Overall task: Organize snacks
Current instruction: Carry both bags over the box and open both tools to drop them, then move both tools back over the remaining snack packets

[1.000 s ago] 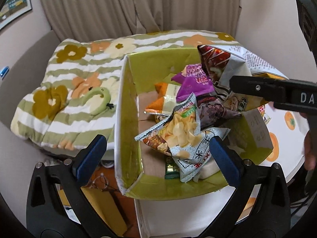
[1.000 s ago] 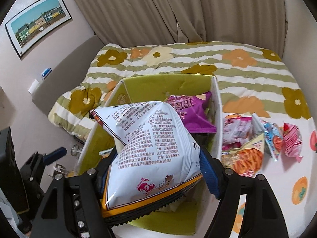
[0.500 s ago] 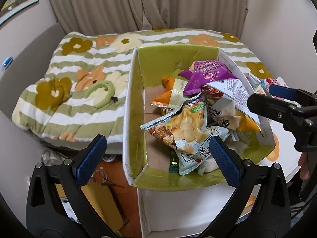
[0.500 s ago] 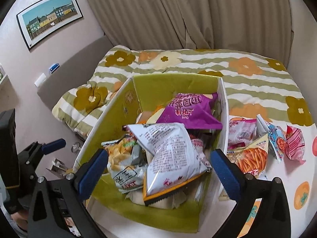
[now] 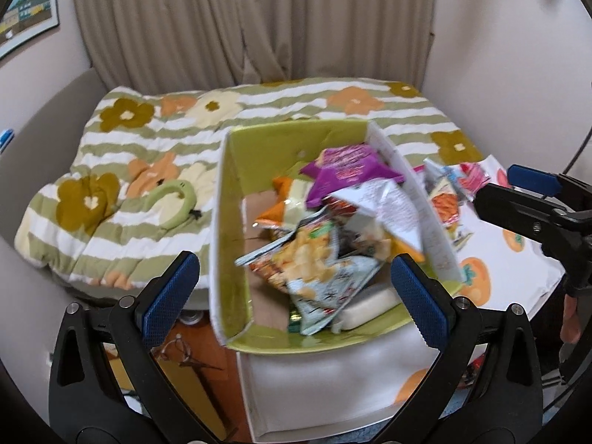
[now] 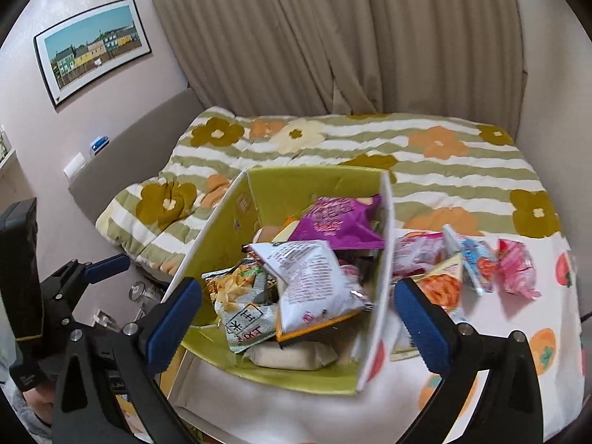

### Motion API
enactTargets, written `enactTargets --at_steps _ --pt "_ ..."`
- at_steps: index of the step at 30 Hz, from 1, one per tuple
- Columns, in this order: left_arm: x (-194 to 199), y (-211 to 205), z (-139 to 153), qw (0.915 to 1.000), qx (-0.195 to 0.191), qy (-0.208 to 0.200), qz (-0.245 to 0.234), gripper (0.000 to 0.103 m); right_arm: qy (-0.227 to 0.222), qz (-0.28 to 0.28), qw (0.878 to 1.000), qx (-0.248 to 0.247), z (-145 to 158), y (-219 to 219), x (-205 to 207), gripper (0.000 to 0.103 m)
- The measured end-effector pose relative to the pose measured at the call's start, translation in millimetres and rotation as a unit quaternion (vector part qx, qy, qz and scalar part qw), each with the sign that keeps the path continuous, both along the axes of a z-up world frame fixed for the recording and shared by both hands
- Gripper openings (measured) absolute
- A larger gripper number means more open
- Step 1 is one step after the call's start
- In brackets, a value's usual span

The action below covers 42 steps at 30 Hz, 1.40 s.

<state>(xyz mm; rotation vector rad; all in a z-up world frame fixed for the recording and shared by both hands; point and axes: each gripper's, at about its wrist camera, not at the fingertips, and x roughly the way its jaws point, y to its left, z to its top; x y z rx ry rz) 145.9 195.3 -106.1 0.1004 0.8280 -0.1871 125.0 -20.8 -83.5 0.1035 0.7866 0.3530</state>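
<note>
Left gripper (image 5: 296,288), jaws wide and empty, above green box (image 6: 222,236); white snack bag (image 6: 314,281) inside among other packets; right gripper (image 6: 298,309), jaws wide, empty; loose snacks (image 6: 477,262) on table (image 6: 518,318) rightward.

I am looking at a small room. Long beige curtains (image 6: 333,37) are hanging across the back wall. A framed picture of colourful houses (image 6: 92,42) is hanging on the pale wall on the left. Under it, a bed with a grey headboard (image 6: 129,137) is sitting against the wall. A blanket with green stripes and big flowers (image 6: 444,148) is lying over the bed. A white switch plate (image 6: 75,164) is sticking to the wall. Soft daylight is filling the room.
</note>
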Motion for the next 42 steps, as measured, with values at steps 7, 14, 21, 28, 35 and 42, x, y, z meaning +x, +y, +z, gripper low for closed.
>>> enactTargets --at_steps 7,14,21,28,35,42 --pt "-2.0 -40.6 21.1 0.9989 -0.004 -0.029 -0.036 0.103 -0.039 -0.044 0.998 -0.037 27.8 -45.9 -24.3 0.103" --pt "10.0 -104.3 34.9 0.9966 0.003 -0.049 -0.065 0.103 -0.07 -0.083 0.991 -0.08 47.7 -112.6 -22.3 0.103" --pt "43.3 -186.3 32.7 0.9965 0.001 -0.042 -0.073 0.103 -0.057 -0.095 0.992 -0.066 43.0 -191.2 1.3 0.103" --pt "85.4 -254.6 7.2 0.9976 0.001 -0.004 -0.07 0.103 -0.019 -0.091 0.995 -0.042 19.3 -263.0 48.5 0.103" --pt "131.5 -292.0 -46.1 0.9961 -0.025 0.07 -0.046 0.103 0.037 -0.066 0.997 -0.017 -25.1 -303.5 93.8 0.103" --pt "167.7 -299.9 -96.5 0.9905 -0.058 0.123 -0.022 0.103 0.108 -0.032 0.994 0.006 -85.9 -316.5 135.6 0.103"
